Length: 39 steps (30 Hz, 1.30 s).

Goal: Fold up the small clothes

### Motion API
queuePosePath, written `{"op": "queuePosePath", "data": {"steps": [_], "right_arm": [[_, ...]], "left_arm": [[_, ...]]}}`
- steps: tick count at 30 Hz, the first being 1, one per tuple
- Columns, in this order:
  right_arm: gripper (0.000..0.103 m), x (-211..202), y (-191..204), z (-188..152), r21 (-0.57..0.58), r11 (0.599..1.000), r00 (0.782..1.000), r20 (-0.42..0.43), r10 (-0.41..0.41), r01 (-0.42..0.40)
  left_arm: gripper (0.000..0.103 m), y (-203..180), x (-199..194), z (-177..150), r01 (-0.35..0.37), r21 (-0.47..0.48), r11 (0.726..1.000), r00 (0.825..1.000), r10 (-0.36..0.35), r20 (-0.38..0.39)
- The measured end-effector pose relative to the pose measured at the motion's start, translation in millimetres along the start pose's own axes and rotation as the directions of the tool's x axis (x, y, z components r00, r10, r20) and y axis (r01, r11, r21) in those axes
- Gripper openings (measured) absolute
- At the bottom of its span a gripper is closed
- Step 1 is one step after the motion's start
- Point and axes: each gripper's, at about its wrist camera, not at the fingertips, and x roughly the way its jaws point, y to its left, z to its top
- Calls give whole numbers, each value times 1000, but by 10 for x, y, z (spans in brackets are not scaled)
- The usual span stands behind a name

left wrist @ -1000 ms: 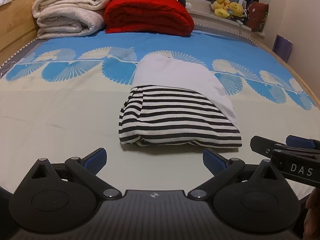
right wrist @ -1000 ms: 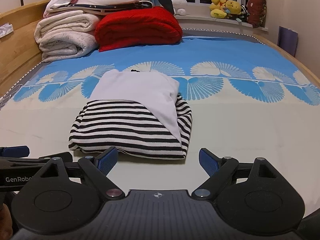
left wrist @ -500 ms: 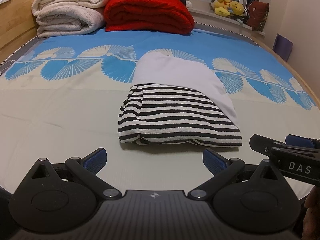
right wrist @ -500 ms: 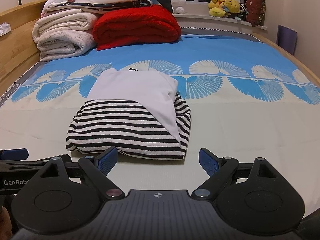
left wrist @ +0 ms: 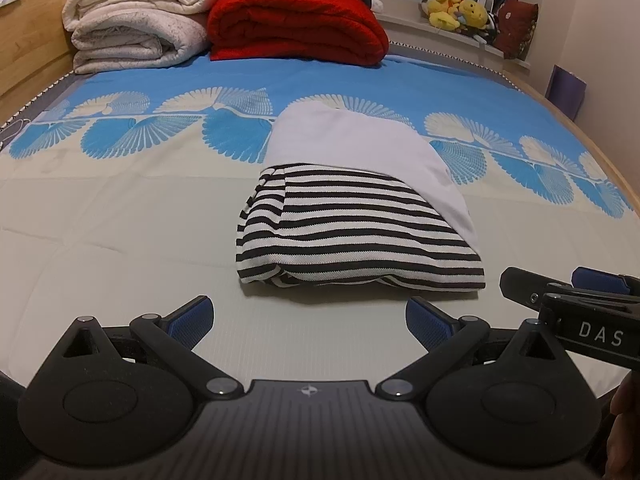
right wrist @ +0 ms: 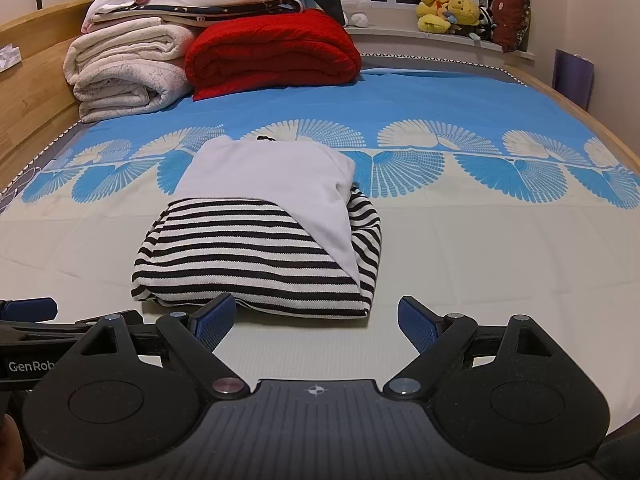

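"DAS" is read on the right gripper, "GenRob" on the left gripper. Both are held level, jaws spread wide, empty, just short of the folded striped garment.

Both wrist cameras are sitting low over the bed, looking forward along their own fingers toward the folded striped garment, taken as landmark. The left wrist view is looking from the garment's near side, slightly to its left, with the garment just beyond the left gripper. The right wrist view is looking from the near side, slightly to the garment's right, close in, with the right gripper almost at its near edge. Each view is catching the other gripper at its frame edge. Both are sharing the garment, the red blanket behind it, the white towels and the plush toys.
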Motion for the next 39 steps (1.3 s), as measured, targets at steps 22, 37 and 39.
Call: {"op": "queuePosePath", "data": {"steps": [22,37,39], "right_arm": [[89,21,-16,-33,-1,1000,1000,-4,-1,1],[89,36,-41,-56,-9,1000,1000,-17,-3,3],[89,38,-43,-52,-10,1000,1000,-18,-3,3]], "left_arm": [[102,11,10,-12,3,3,1000,1000,-3,-5],[102,2,25,-41,6,6,1000,1000,-6,-13],[102,1,25,-48,5,7,1000,1000,-5,-13]]}}
